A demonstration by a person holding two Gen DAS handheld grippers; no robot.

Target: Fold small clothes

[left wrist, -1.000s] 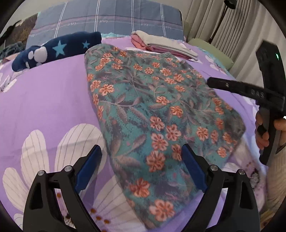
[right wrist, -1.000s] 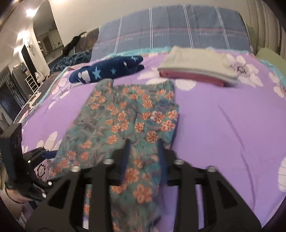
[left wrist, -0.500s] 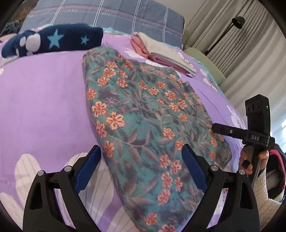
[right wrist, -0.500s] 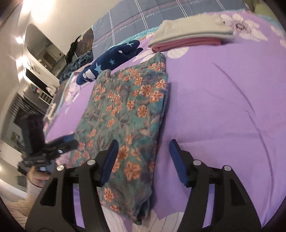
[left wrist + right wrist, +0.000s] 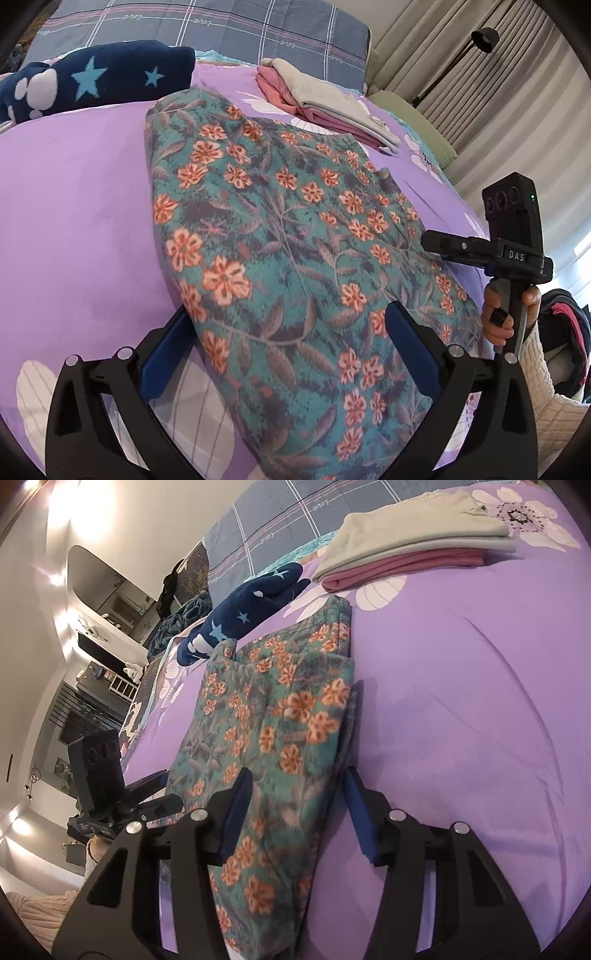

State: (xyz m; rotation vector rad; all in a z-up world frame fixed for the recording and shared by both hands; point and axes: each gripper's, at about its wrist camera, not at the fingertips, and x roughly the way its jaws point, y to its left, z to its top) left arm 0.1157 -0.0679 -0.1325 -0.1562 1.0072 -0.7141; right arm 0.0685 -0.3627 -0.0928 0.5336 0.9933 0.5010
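Now the floral garment (image 5: 288,258) lies flat on the purple bed (image 5: 74,221), its long axis running away from me toward the pillows. My left hand-held gripper (image 5: 284,347) and right hand-held gripper (image 5: 295,805) each straddle a near-end side edge, jaws spread wide, holding nothing; neither is clearly nearer.

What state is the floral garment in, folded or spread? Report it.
Folded, lying flat: the floral garment shows stacked layered edges along its right side.
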